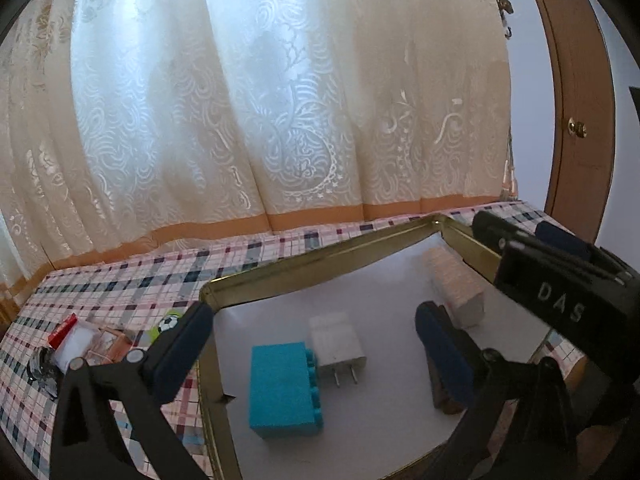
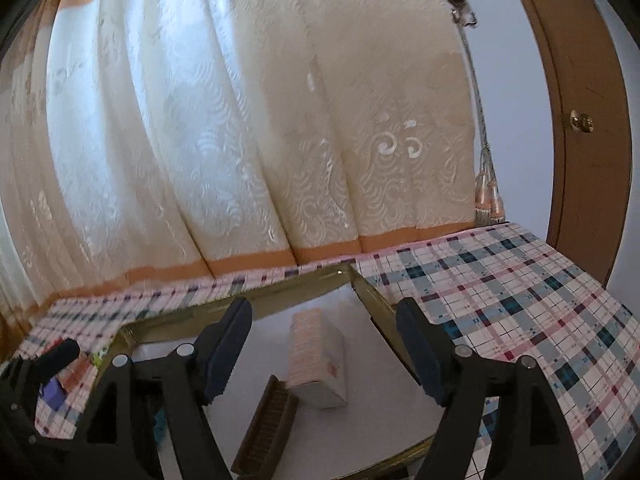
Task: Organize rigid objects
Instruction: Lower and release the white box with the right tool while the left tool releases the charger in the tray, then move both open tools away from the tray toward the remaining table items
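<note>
A white tray with a gold rim lies on the plaid table. In it lie a teal toy brick, a white plug adapter, a pink-and-white box and a brown brush. My left gripper is open and empty above the tray's left part. My right gripper is open and empty above the box and the brush; it also shows in the left wrist view. The tray rim shows in the right wrist view.
Left of the tray lie a red-and-white pack, an orange box, a football sticker and a shiny object. A curtain hangs behind the table. A wooden door stands at the right.
</note>
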